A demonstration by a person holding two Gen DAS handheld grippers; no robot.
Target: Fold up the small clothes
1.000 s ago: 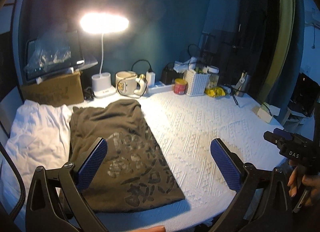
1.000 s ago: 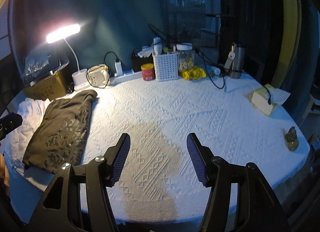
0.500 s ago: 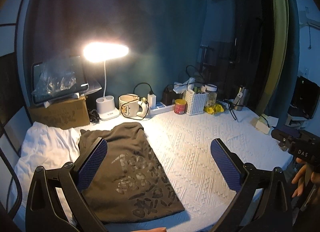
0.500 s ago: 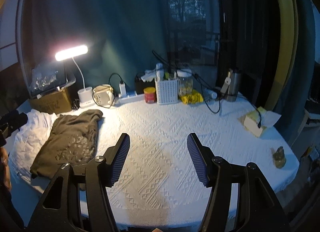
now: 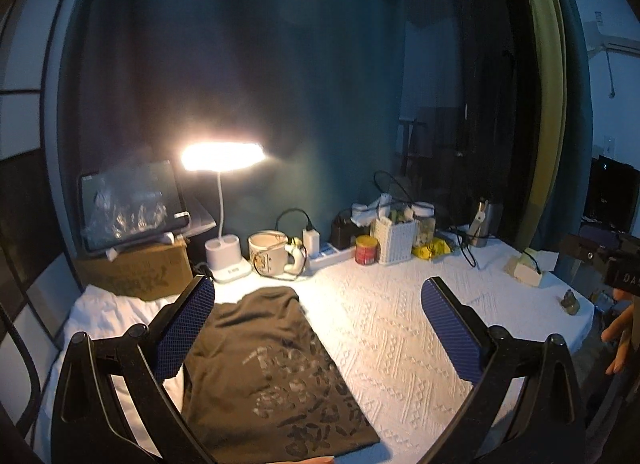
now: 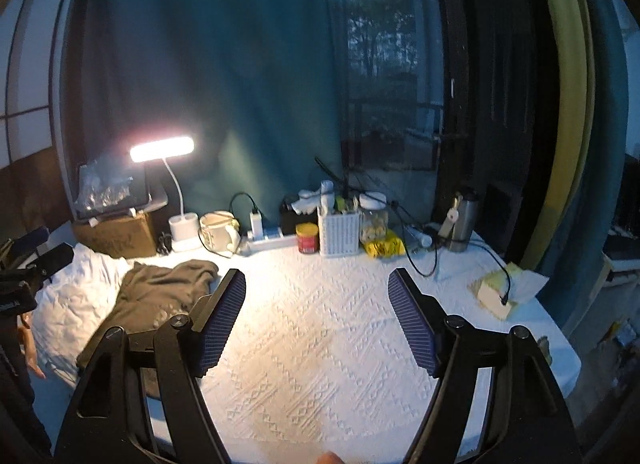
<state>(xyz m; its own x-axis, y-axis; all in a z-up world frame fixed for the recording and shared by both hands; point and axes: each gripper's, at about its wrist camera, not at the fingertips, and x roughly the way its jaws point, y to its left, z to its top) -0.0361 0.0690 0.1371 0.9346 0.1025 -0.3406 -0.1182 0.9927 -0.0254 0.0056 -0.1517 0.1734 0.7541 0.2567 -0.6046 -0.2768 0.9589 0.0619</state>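
Note:
A folded dark olive garment (image 5: 276, 376) with a pale print lies on the left of the white textured tablecloth (image 5: 400, 344), partly on a white garment (image 5: 104, 312). It also shows in the right wrist view (image 6: 152, 300), with the white garment (image 6: 76, 296) beside it. My left gripper (image 5: 318, 330) is open and empty, held above the table near the olive garment. My right gripper (image 6: 316, 316) is open and empty above the table's middle.
Along the back edge stand a lit desk lamp (image 5: 222, 156), a cardboard box (image 5: 136, 276), a mug (image 5: 270, 252), a power strip (image 5: 328, 256), a red can (image 5: 366, 250), a white basket (image 5: 394, 240) and a steel flask (image 6: 462, 220). A tissue box (image 6: 498, 292) sits right.
Both grippers have risen and tilted upward, so the table sits lower in both views and more curtain shows. The garments have not moved. Both stay open.

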